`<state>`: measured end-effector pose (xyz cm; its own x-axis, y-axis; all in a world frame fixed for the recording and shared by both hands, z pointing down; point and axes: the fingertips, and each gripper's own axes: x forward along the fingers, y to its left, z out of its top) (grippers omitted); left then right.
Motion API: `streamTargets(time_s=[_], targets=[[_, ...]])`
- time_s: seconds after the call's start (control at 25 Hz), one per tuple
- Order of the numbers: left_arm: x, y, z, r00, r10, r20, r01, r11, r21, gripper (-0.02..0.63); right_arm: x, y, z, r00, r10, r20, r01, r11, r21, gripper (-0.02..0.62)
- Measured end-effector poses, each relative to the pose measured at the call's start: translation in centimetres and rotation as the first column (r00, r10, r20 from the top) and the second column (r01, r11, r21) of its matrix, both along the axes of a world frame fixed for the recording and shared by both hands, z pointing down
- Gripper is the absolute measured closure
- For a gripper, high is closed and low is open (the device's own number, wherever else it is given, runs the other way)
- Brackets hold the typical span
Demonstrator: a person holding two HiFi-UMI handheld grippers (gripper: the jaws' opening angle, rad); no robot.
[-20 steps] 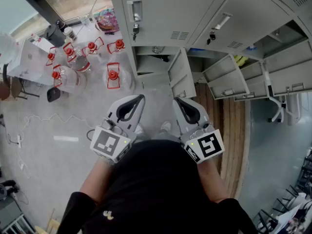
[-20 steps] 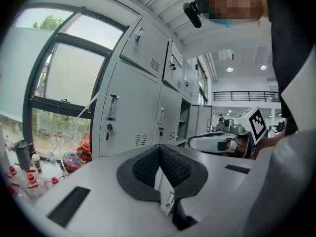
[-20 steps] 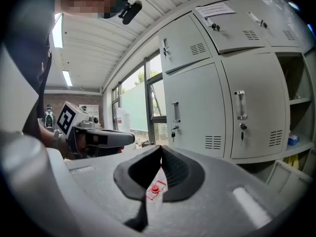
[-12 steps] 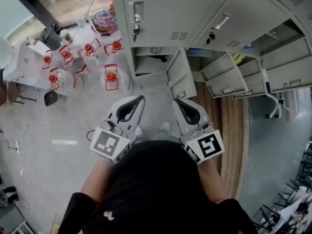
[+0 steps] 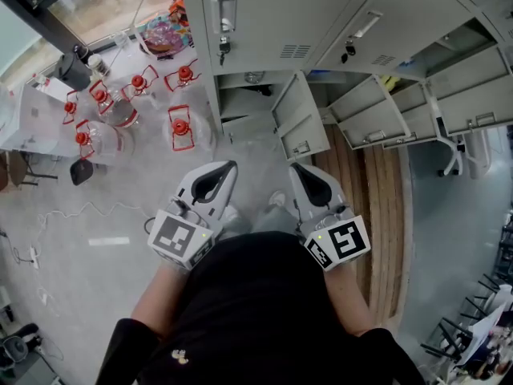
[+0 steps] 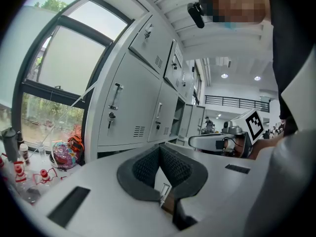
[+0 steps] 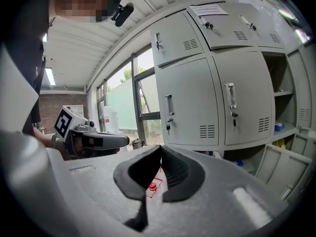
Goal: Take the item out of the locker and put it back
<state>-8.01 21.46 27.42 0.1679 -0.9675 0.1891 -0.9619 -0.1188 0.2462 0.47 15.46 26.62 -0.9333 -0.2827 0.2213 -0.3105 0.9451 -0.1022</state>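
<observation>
— Jaws open or shut on your end right now?

— Shut, both of them, nothing pinched. On the left gripper (image 6: 159, 150) the dark ribbed pads meet at the tip in its own view, and it's the same on the right gripper (image 7: 161, 150). I've got the pair side by side, low in front of the body and facing the lockers. My guess is that's just a ready pose, since nothing's been reached for yet.

— So where's the item?

— Not in hand, so somewhere in the tall grey metal locker bank (image 5: 264, 22). Several lower compartments hang open. The nearest one has its grey door (image 5: 300, 123) swung out toward me, so the way in is clear. The clear water jugs with red caps and handles (image 5: 180, 127) on the floor to the left are well apart from the grippers, so I'm ignoring them. A small round thing (image 5: 255, 78) sits on that nearest shelf, and a yellow object (image 5: 390, 82) shows in a compartment further right. Can't tell which one's the target.
</observation>
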Motion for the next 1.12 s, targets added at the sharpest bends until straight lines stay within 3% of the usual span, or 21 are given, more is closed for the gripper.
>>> streamTargets(time_s=[0.32,0.72,1.12], targets=[[0.3,-2.4,1.5,0.999,0.004,0.047,-0.003,1.0,-0.019,0.595,0.6,-3.5,0.7,1.0,0.015,0.014,-0.014,0.999,-0.029,0.598],[1.9,-8.1,1.4,0.994,-0.08,0.071,0.085,0.994,-0.071,0.595,0.9,-9.2,0.9,0.995,-0.091,0.034,0.093,0.995,-0.046,0.597],[3.2,-13.0,2.1,0.975,-0.132,0.18,0.15,0.985,-0.09,0.595,1.3,-14.3,1.2,0.974,-0.213,0.07,0.217,0.975,-0.053,0.597]])
